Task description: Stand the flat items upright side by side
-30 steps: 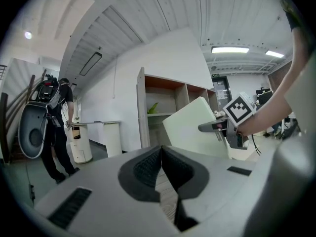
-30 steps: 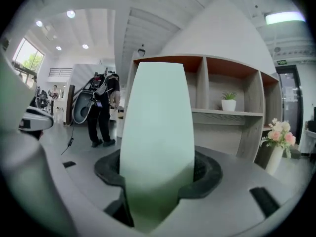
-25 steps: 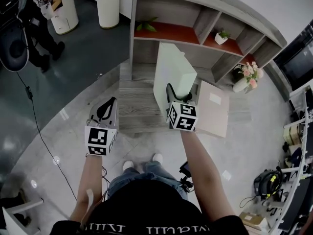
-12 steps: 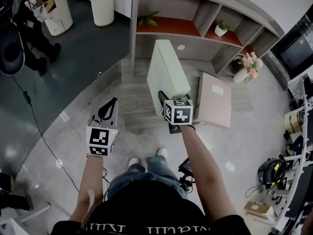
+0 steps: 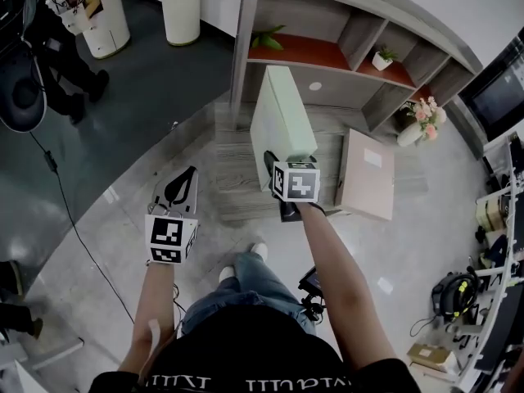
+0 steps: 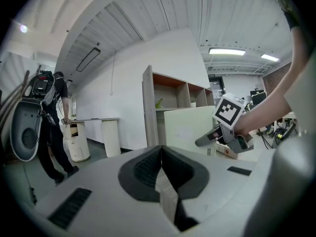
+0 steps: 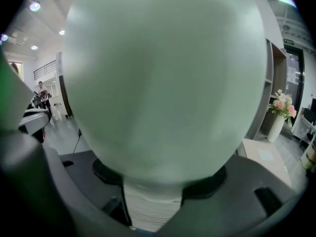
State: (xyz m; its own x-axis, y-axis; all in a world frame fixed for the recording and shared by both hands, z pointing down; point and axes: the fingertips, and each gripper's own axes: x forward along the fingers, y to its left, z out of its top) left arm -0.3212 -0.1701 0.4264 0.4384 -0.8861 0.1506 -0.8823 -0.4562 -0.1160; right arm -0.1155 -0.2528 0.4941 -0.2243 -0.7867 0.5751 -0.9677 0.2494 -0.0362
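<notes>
Standing green box (image 5: 280, 125) beside white-labelled box (image 5: 367, 188)

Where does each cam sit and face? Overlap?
Head view: on the head, steeply down at the platform; left gripper, right gripper, forearms, legs show.
Left gripper view: on the left gripper, level along its shut jaws toward the shelf; right forearm shows.
Right gripper view: on the right gripper, facing the green box in its jaws, just eased wider; no body.
Shared: green box in all three; right gripper in head and left gripper views.
</notes>
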